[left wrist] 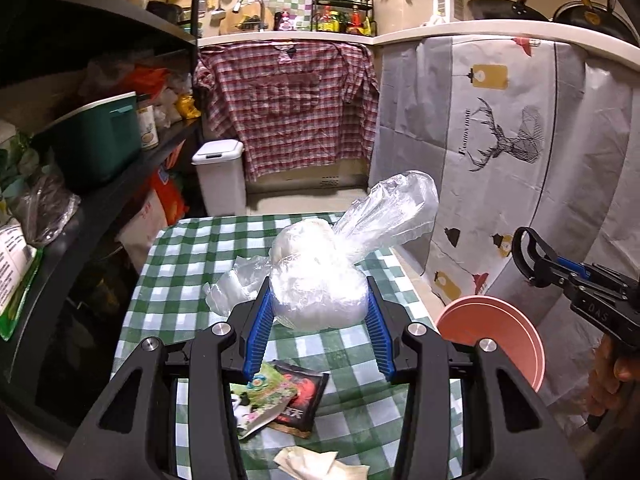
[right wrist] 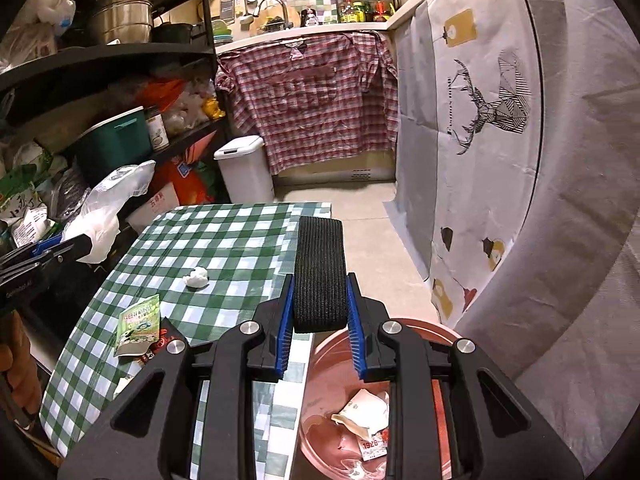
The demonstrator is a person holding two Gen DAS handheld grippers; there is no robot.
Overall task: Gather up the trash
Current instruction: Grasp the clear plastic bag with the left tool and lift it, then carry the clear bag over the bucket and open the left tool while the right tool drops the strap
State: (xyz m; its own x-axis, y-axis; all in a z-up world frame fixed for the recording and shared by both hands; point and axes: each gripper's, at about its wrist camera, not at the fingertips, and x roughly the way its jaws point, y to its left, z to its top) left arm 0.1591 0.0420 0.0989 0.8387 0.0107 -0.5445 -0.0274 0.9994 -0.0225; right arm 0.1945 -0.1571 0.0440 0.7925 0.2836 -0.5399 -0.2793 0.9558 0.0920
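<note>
My left gripper is shut on a crumpled clear plastic bag and holds it above the green checked table. The bag also shows at the left of the right wrist view. My right gripper is shut on a black woven strap above the pink bin, which holds paper scraps. On the table lie a green snack wrapper, a dark red wrapper, a white paper wad and a torn paper piece.
The pink bin stands right of the table. A black shelf rack full of goods runs along the left. A white lidded bin stands at the back. A curtain with a deer print covers the counter at the right.
</note>
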